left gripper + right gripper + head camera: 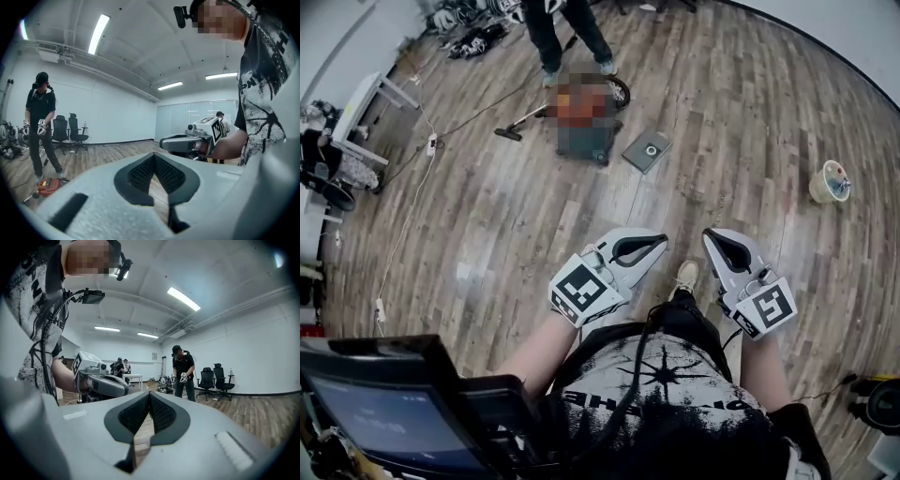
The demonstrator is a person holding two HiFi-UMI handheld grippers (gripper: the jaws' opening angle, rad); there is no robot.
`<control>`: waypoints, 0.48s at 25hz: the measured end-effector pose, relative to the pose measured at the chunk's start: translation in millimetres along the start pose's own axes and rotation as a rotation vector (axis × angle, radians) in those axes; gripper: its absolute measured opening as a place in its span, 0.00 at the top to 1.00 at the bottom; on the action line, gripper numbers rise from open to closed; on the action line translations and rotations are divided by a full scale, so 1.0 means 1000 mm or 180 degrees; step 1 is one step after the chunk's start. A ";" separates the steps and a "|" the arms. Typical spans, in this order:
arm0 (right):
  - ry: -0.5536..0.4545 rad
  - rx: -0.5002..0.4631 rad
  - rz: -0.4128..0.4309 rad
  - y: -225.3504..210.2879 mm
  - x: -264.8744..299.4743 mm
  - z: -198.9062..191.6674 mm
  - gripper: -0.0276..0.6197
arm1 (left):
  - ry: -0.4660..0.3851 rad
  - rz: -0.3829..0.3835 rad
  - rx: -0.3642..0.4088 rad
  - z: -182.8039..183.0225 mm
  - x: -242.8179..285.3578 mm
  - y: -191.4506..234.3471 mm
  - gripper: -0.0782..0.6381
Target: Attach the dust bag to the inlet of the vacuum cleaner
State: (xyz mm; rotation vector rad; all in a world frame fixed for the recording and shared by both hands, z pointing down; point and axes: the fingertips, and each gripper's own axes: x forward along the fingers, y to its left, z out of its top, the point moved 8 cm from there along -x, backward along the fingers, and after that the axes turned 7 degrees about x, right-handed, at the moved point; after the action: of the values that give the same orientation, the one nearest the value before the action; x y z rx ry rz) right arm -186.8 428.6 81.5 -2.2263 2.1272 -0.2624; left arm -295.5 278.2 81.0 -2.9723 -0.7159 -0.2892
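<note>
Flat grey square dust bag (647, 150), upper centre, beside dark vacuum cleaner (583, 142): likely light, floppy; hold by stiff collar. Left gripper (660, 241), right gripper (711, 235): jaws together, empty.

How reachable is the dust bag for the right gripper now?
Probably not yet: the right gripper is held close in, the dust bag far ahead on the floor; nothing blocks the path.
</note>
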 end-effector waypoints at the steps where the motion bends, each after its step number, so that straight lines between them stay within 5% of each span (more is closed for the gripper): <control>1: -0.0005 -0.0019 0.0045 -0.016 0.005 0.004 0.95 | 0.0008 0.0049 -0.0008 0.003 0.012 0.008 0.89; 12: -0.0003 -0.0093 0.0302 -0.196 0.011 0.051 0.95 | -0.0001 0.0401 0.0068 0.054 0.162 0.096 0.89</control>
State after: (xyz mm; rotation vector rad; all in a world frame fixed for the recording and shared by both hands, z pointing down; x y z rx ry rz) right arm 14.8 423.4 62.8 -2.1325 2.2426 -0.2271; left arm -101.4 270.7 57.9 -2.9806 -0.5251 -0.2708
